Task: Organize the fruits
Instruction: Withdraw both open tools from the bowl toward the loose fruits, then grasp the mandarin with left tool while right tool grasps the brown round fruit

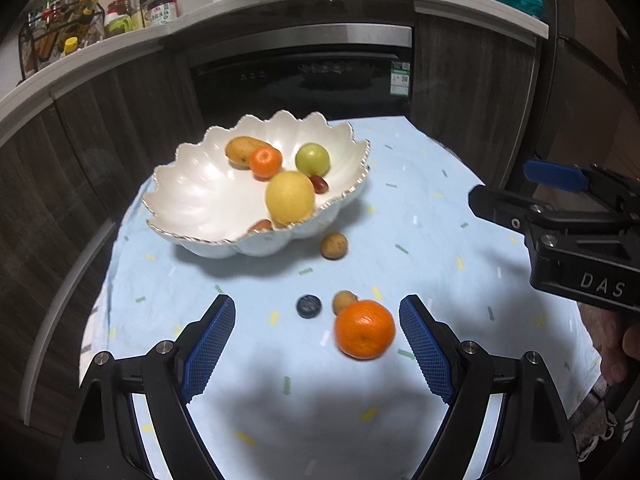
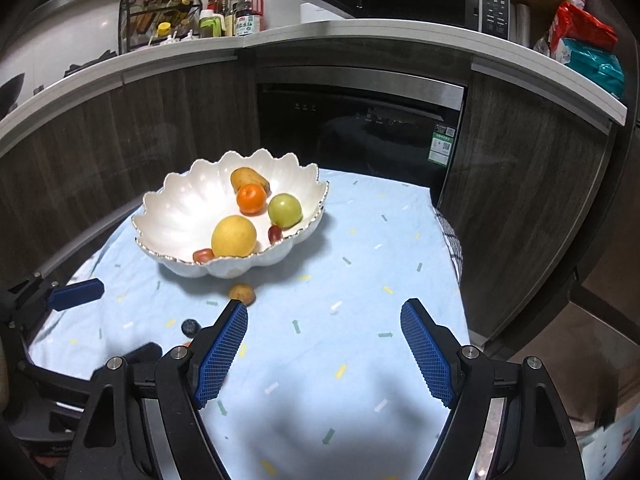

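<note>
- I have the left tongs (image 1: 316, 344) released, blue mesh pads spread wide and angled down at the desk (image 1: 420, 184), which is draped in a pale blue cloth with confetti marks. Nothing is between the pads except cloth and loose fruit.
- The round orange mandarin (image 1: 365, 329) lies on the cloth just inside the pad on the right of this view. I judge it the target, hence the wide spread.
- Touching its far side sits a small tan round fruit (image 1: 344, 301); a dark blue berry (image 1: 309, 306) lies just beside that.
- A second small tan fruit (image 1: 334, 245) rests near the foot of the white scalloped ceramic bowl (image 1: 192, 196).
- The bowl already holds a yellow citrus, a green fruit, an orange one, a brownish oblong one and small red ones: the collecting place, I judge.
- The right tongs (image 2: 324, 344) are released too, hovering over bare cloth, empty.
- From the right wrist, the mandarin is almost wholly hidden behind a pad; I cannot identify the tan fruits.
</note>
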`<move>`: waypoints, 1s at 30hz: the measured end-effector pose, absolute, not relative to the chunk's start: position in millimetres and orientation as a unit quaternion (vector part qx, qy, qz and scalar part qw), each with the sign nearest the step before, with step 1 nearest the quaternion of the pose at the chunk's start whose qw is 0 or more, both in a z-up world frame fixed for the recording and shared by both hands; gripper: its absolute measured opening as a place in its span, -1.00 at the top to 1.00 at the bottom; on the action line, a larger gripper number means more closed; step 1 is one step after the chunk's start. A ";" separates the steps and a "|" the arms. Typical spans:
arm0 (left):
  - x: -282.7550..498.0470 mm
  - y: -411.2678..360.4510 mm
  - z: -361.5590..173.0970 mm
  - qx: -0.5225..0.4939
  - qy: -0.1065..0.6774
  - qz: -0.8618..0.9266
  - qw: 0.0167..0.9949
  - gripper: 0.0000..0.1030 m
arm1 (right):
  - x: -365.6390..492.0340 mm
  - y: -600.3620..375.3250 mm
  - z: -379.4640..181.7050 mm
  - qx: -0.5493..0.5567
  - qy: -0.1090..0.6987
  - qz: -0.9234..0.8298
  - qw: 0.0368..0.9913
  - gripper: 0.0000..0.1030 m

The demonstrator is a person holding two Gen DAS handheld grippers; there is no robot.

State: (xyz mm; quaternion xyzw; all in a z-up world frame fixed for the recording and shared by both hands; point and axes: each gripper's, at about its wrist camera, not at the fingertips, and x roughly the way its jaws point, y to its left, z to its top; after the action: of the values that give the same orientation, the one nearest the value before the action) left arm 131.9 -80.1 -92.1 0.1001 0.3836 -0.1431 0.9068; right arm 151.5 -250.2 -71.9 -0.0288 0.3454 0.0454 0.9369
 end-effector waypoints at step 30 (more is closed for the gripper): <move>146.3 -117.5 -147.5 0.097 0.427 -0.120 0.891 -0.12 | 216.2 -224.1 -121.6 -0.127 0.389 0.279 0.869 -0.41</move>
State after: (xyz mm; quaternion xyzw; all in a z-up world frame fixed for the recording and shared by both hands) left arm 146.3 -117.5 -147.5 0.0974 0.4272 -0.1200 0.8908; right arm 216.2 -224.1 -121.6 -0.1273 0.3890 0.2790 0.8687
